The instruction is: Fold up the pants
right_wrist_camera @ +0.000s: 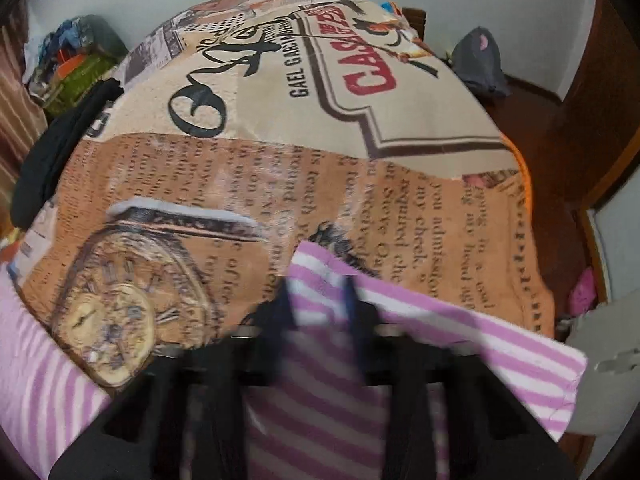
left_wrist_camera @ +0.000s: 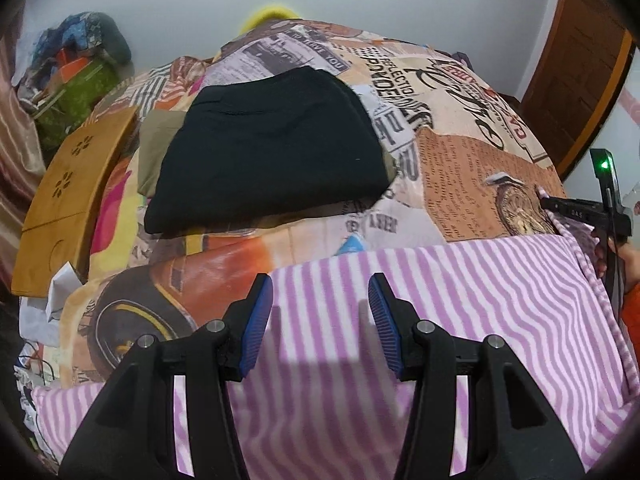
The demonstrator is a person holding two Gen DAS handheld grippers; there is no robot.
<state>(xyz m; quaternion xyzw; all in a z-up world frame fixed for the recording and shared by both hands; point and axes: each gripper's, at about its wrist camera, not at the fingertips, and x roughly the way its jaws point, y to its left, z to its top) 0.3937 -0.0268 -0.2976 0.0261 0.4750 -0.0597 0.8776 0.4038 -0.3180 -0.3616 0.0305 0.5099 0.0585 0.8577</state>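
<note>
Pink-and-white striped pants (left_wrist_camera: 460, 292) lie spread on a bed with a printed collage bedspread (left_wrist_camera: 460, 152). My left gripper (left_wrist_camera: 320, 308) is open, its blue-padded fingers (left_wrist_camera: 258, 320) hovering just above the striped fabric, empty. In the right wrist view the pants (right_wrist_camera: 460, 344) have a corner lifted toward the camera. My right gripper (right_wrist_camera: 318, 300) is blurred and its fingers stand close together around a fold of that striped cloth. The right gripper also shows at the far right edge of the left wrist view (left_wrist_camera: 560, 204), at the pants' corner.
A folded black garment (left_wrist_camera: 268, 148) lies on an olive one (left_wrist_camera: 160, 152) farther up the bed. A wooden lap table (left_wrist_camera: 68, 196) leans at the left. Clutter (left_wrist_camera: 76, 72) sits at the back left. A wooden door (left_wrist_camera: 576, 80) is at the right.
</note>
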